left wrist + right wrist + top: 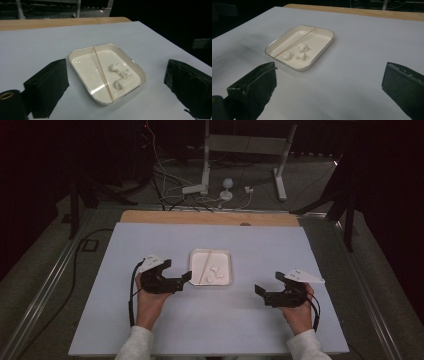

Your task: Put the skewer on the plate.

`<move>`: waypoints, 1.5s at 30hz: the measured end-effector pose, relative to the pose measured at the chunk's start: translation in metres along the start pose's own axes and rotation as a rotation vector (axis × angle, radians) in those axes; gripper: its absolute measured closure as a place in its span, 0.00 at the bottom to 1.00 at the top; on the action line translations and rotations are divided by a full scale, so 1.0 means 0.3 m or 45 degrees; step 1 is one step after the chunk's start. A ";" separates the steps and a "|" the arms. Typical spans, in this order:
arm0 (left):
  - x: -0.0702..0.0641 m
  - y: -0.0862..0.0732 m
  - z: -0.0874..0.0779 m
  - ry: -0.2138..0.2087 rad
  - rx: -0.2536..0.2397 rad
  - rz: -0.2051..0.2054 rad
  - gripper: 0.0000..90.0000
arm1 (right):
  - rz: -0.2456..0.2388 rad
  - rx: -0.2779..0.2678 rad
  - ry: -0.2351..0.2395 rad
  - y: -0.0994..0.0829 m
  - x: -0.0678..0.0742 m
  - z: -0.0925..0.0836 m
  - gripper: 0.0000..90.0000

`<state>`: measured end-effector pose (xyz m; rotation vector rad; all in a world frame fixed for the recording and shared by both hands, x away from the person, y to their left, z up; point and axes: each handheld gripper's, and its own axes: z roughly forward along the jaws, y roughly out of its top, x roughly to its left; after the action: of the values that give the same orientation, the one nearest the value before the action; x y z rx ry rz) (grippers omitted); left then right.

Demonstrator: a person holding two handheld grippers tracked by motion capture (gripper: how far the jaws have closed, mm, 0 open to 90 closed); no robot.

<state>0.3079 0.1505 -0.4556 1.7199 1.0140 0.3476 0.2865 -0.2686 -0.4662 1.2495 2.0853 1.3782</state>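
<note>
Left gripper (176,281): jaws apart, empty, beside the tray's left edge.
Tray (195,270): mid-table, holding a wooden stick (207,265) and three white lumps (215,271), likely dropped there.
Right gripper (265,291): jaws apart, empty, waiting well right.

Left gripper (186,281) and right gripper (258,290): fingers spread wide, nothing held

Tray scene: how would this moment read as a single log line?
tray: on table, holds stick and three white lumps | left gripper: open, empty, beside tray | right gripper: open, empty
</note>
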 end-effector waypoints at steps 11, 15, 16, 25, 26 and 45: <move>0.045 -0.068 -0.135 0.063 -0.072 0.056 0.03 | -0.001 -0.041 0.011 -0.028 -0.032 -0.056 0.00; 0.059 -0.086 -0.167 0.090 -0.085 0.055 0.02 | 0.003 -0.050 0.005 -0.043 -0.049 -0.070 0.00; 0.061 -0.090 -0.173 0.096 -0.091 0.055 0.02 | 0.005 -0.050 0.002 -0.046 -0.052 -0.072 0.00; 0.074 -0.108 -0.210 0.131 -0.110 0.066 0.01 | -0.009 -0.061 -0.023 -0.063 -0.067 -0.092 0.00; 0.074 -0.109 -0.213 0.134 -0.111 0.065 0.01 | -0.013 -0.064 -0.024 -0.064 -0.067 -0.092 0.00; 0.093 -0.142 -0.254 0.160 -0.157 0.032 0.01 | -0.025 -0.104 -0.037 -0.070 -0.062 -0.110 0.00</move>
<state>0.2549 0.2237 -0.4697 1.6162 1.0404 0.5295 0.2642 -0.3052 -0.4721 1.2057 1.9957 1.4135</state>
